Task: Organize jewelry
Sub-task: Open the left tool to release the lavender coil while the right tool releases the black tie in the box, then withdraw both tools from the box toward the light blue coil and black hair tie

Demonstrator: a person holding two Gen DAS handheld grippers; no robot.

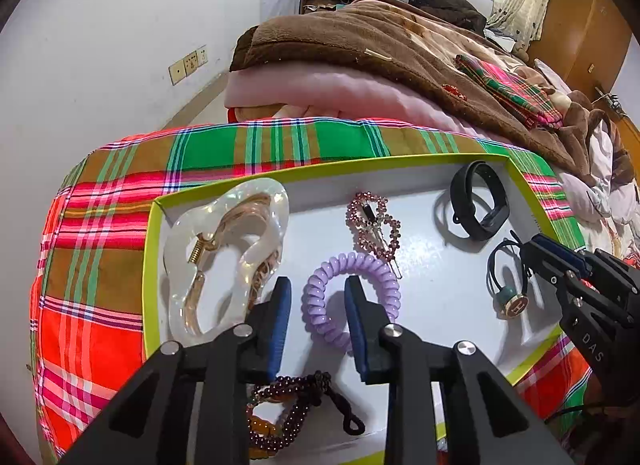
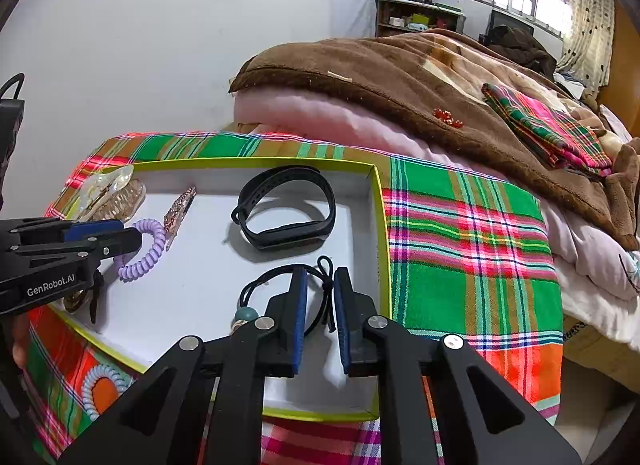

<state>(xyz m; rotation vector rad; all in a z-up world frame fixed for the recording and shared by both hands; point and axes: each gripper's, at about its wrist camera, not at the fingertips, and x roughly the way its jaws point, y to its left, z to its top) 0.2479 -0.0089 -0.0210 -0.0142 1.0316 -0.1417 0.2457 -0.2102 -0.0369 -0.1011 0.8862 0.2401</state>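
In the tray (image 1: 154, 249) on the bed, the purple coil tie (image 1: 348, 297) lies between the slightly open jaws of the left gripper (image 1: 318, 293), while the right gripper (image 2: 320, 285), jaws barely parted, straddles the black hair tie (image 2: 276, 277).

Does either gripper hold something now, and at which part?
Nothing is held. The left gripper stands open over the purple coil tie; the right gripper stands open astride the black hair tie.
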